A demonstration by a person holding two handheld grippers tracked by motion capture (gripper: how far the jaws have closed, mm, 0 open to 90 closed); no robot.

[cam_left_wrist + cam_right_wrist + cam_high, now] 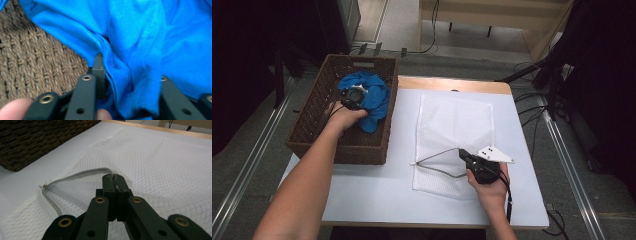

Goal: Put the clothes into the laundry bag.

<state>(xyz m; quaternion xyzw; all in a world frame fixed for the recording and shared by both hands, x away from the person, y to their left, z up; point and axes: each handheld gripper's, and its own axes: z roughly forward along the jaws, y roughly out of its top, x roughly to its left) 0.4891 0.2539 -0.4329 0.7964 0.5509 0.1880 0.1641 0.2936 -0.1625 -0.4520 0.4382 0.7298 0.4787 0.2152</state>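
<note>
step in hand: pickup of the garment. the left gripper (352, 98) is down inside the wicker basket (312, 120) at the left end of the counter (377, 195), set into the crumpled blue garment (374, 102) that lies against the basket's right wall. in the left gripper view a fold of the blue cloth sits bunched between the jaws; the left jaw lies against it and the right jaw borders the fold, so the grip reads as closing on the cloth, though full pad contact cannot be confirmed.

the right gripper (113, 177) is clamped shut on the zipper edge (75, 176) of the white mesh laundry bag (454, 125), which lies flat mid-counter, and lifts that edge so the mouth gapes toward the basket.

next move, as judged: complete the pinch, raise the garment clear of the basket rim, carry it across to the bag mouth. the right gripper must hold the opening up throughout.
</note>
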